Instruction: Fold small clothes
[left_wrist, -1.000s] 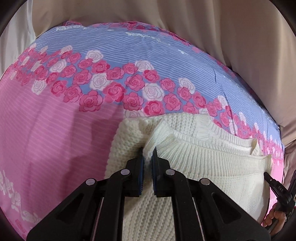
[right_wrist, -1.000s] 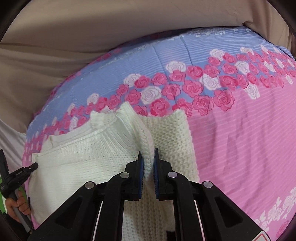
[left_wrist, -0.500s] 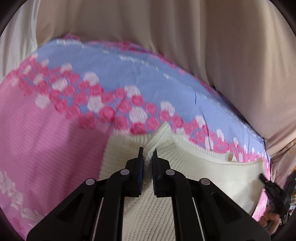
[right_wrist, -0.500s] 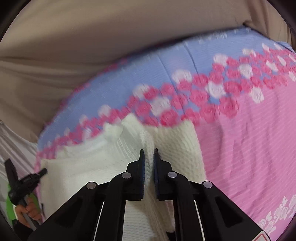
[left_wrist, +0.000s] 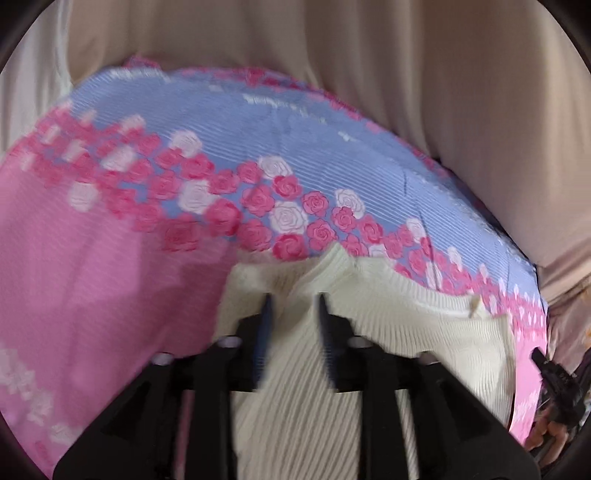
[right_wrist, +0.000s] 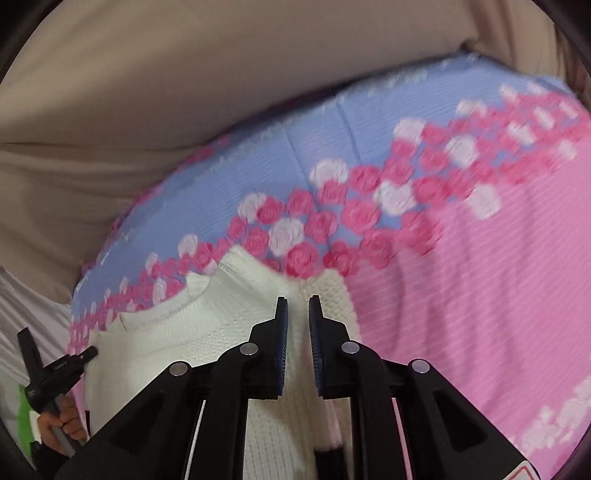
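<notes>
A: Where is the sweater (left_wrist: 424, 332)?

B: On the floral bedsheet (left_wrist: 110, 277), soft and stretchy. Left hand-held gripper (left_wrist: 293, 299) stands parted over it; right hand-held gripper (right_wrist: 297, 306) narrowly parted. Grip the ribbed edge

The left gripper (left_wrist: 293, 306) and right gripper (right_wrist: 297, 308) are matte black plastic frames with triangular cut-outs, round silver screws and blue ribbed pads. At 5 o'clock, a white sticker corner with red marking. Bare-skinned hand (right_wrist: 62, 421) at 8 o'clock.
</notes>
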